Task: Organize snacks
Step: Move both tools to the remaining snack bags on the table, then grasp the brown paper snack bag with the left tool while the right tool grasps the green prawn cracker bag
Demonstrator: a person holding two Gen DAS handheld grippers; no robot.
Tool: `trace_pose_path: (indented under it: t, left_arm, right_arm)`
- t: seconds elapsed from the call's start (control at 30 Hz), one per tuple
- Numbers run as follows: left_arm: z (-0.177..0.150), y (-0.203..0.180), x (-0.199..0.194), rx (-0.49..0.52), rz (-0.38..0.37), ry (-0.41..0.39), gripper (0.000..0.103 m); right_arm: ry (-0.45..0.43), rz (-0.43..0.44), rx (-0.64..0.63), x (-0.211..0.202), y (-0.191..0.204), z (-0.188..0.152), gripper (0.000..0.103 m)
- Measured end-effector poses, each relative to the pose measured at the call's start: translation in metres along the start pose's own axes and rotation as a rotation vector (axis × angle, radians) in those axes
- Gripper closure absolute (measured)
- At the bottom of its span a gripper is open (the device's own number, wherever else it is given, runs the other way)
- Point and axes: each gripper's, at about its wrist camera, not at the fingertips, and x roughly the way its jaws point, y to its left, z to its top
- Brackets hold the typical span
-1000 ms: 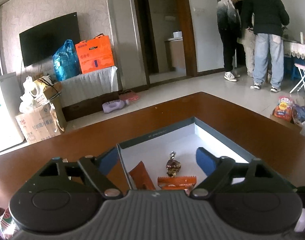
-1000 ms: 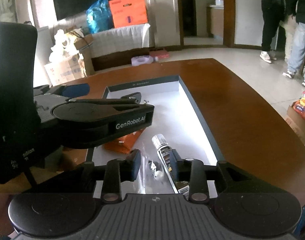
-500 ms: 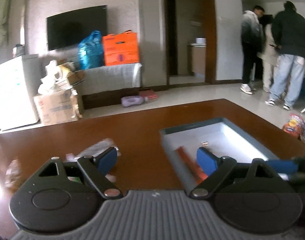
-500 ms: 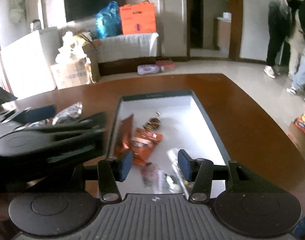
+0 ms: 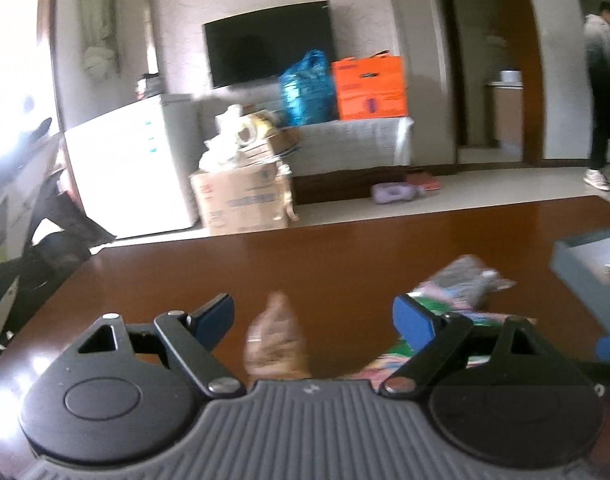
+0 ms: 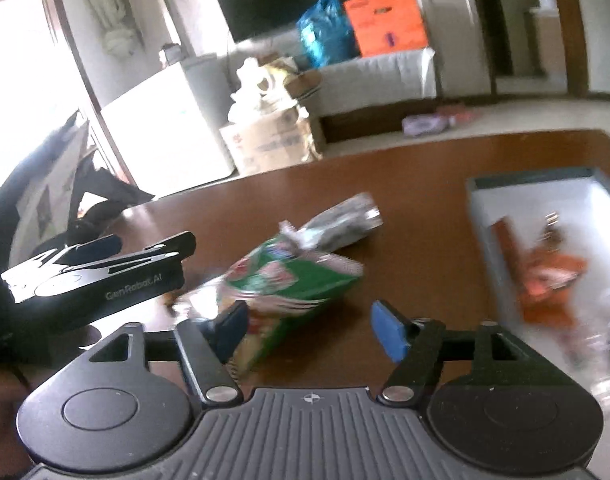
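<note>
Landmark: green snack bag [image 6: 293, 280], lying on the brown table [image 6: 417, 184].

- Beyond the bag, a silver wrapper [image 6: 341, 222] is touching its far end and blocking the approach from that side.
- Left of the bag, the left gripper [image 6: 117, 250] is hanging open over the table and crowding that flank.
- A small tan wrapped snack [image 5: 275, 336], blurred, is sitting between the left gripper's fingers.
- Right of the bag, bare tabletop is running clear up to the grey box [image 6: 475, 200].
- The right gripper [image 6: 307, 330] is standing open, its jaws having just been widening, nothing gripped between them; its left finger is overlapping the bag's near corner.
- Inside the box, orange packets [image 6: 545, 276] are filling the middle; its far end is showing open floor.
</note>
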Motion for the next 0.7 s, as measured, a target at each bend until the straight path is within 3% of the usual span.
trace_pose_path:
  t: [0.13,0.23,0.4,0.7]
  left_arm:
    - [-0.002,0.039,0.019,-0.052,0.022,0.038,0.015]
    - [-0.006,0.06,0.035,-0.08,-0.004,0.057,0.015]
    - [-0.011,0.072,0.063,-0.13,-0.059,0.109,0.015]
    - [-0.027,0.079,0.111,-0.13,-0.111,0.232,0.015]
  right_arm:
    - [0.029,-0.037,0.063,0.017,0.009,-0.006,0.022]
    - [0.016,-0.029,0.153,0.026,0.009,-0.009,0.019]
    - [0.01,-0.124,0.134,0.043,0.02,-0.009,0.013]
    - [0.005,-0.139,0.166,0.077,0.035,-0.005,0.002]
